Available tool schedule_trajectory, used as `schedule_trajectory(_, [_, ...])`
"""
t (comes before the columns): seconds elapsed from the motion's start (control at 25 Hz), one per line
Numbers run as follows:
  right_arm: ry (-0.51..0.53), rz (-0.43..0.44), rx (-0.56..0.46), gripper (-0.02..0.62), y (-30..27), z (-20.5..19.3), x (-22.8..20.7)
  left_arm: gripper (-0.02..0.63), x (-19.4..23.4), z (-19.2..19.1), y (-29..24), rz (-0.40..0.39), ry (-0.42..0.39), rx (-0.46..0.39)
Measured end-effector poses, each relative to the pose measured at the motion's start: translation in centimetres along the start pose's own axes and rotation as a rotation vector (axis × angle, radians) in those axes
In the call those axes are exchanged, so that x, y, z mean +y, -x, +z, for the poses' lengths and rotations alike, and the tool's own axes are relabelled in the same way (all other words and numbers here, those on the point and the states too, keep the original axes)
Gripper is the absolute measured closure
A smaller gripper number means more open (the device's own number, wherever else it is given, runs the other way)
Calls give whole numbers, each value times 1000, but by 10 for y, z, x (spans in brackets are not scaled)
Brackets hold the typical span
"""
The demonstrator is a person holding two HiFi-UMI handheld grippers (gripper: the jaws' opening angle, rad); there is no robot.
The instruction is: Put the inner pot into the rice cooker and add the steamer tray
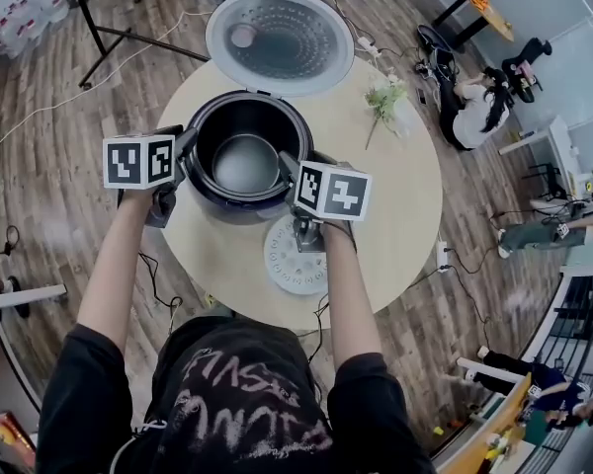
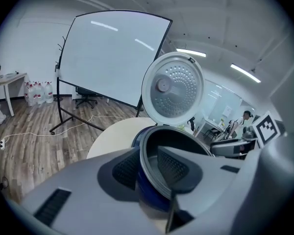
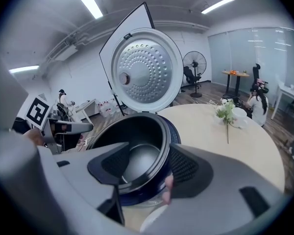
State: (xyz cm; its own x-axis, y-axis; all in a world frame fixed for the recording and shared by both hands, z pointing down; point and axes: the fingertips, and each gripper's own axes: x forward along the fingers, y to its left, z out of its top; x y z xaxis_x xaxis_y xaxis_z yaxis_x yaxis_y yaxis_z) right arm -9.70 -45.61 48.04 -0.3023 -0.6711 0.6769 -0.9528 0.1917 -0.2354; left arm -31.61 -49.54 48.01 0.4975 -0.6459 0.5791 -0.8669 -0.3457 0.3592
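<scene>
The rice cooker (image 1: 239, 211) is set on a round table (image 1: 405, 215), with its lid (image 1: 280, 39) stood open at the far side. The inner pot (image 1: 245, 163) is seated inside the cooker body, and its bare metal bottom is visible from above. The left gripper (image 2: 149, 164) is placed at the pot's left rim. One pad is seen outside the rim and the other inside the pot. The jaws are only narrowly parted, and a sliver of dark wall shows between the inner pad and the rim, so no firm pinch is observed. The right gripper (image 3: 147, 168) is placed at the opposite rim with its jaws spread wide. Its left pad is held inside the pot, clear of the wall, and its right pad is just outside the rim, so the rim is straddled but not clamped. Both grippers are angled downward. The steamer tray (image 1: 289, 263), a white perforated disc, is laid flat on the table just at the near side of the cooker and is partly covered by the right gripper. It is not in the pot. A small vase of flowers (image 1: 388, 102) is noted on the table to the right of the lid, well apart from the cooker. A white screen on a stand (image 2: 112, 58) is recorded beyond the table in the left gripper view.
</scene>
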Motion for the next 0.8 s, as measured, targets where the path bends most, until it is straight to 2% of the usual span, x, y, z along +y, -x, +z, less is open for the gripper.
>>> schedule_trajectory(0.2, [-69,-5,-71,384,28,-7,-3,483,-19,10,17,-75,-39,-98])
schedule_trajectory(0.36, [-121,-86,-203,453,64,0,-22,493,-45,17,29,-153,-94,-172])
schedule_trajectory(0.48, [-145,-102,-272,506,90,-5,-32,531,-67,14,34,-198,-135,-195])
schedule_trajectory(0.64, [-114,-140,-342,589,127,-14,-43,583,-94,16,43,-236,-158,-240])
schedule_trajectory(0.8, [-119,-156,-414,591,164,-25,-56,595,-127,19,53,-261,-184,-302])
